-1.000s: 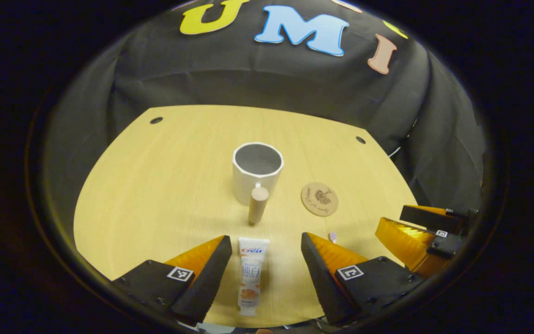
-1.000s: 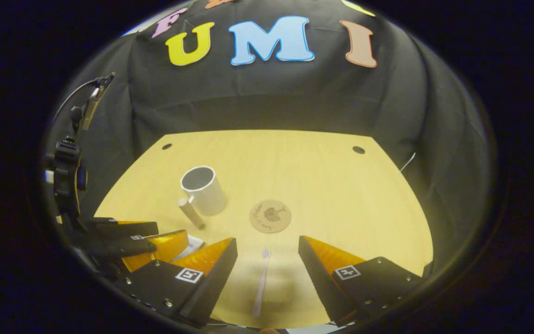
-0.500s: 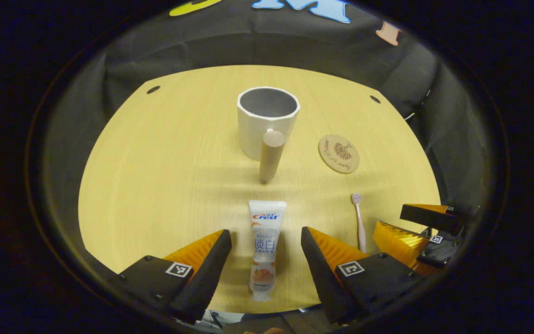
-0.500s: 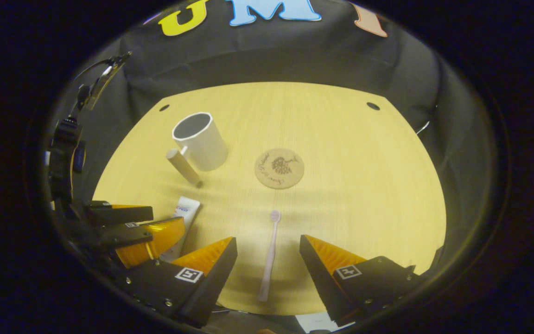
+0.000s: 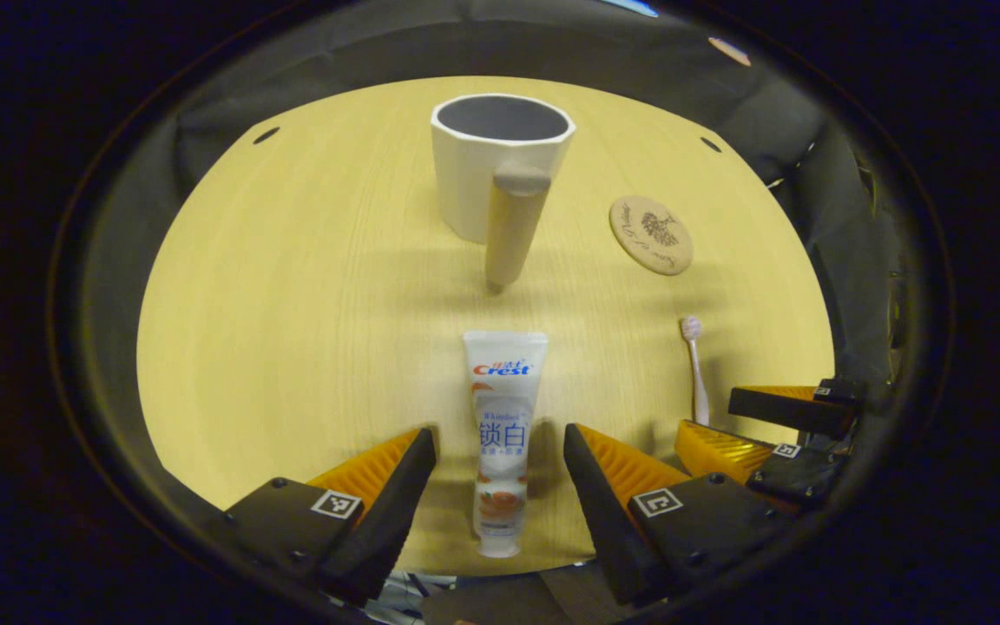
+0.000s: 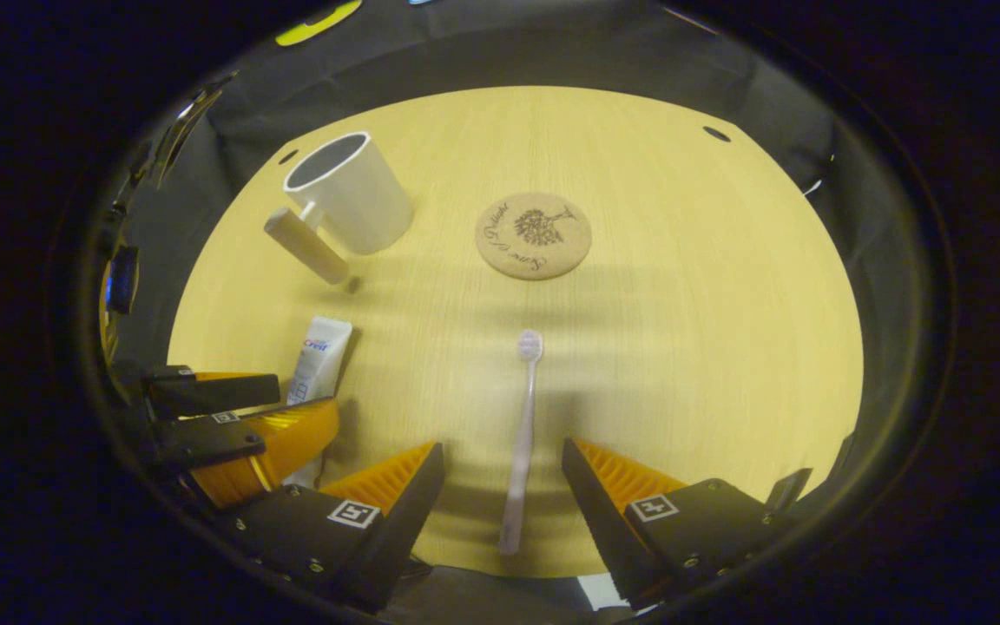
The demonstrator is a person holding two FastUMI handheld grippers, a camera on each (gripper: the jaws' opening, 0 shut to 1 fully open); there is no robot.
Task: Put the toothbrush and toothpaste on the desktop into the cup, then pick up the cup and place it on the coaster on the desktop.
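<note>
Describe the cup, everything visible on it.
The cup is white, faceted at the rim, with a dark grey inside that looks empty. A tan, wood-like cylindrical handle juts from its side, slanting down toward the desk without clearly touching it. It stands upright, open end up, left of the coaster and apart from it. Neither gripper touches it.

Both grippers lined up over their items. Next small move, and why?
Probably lower and close. The left gripper is open, straddling the toothpaste; the right gripper is open, astride the toothbrush. Both items lie flat on the desktop, ungrasped.
</note>
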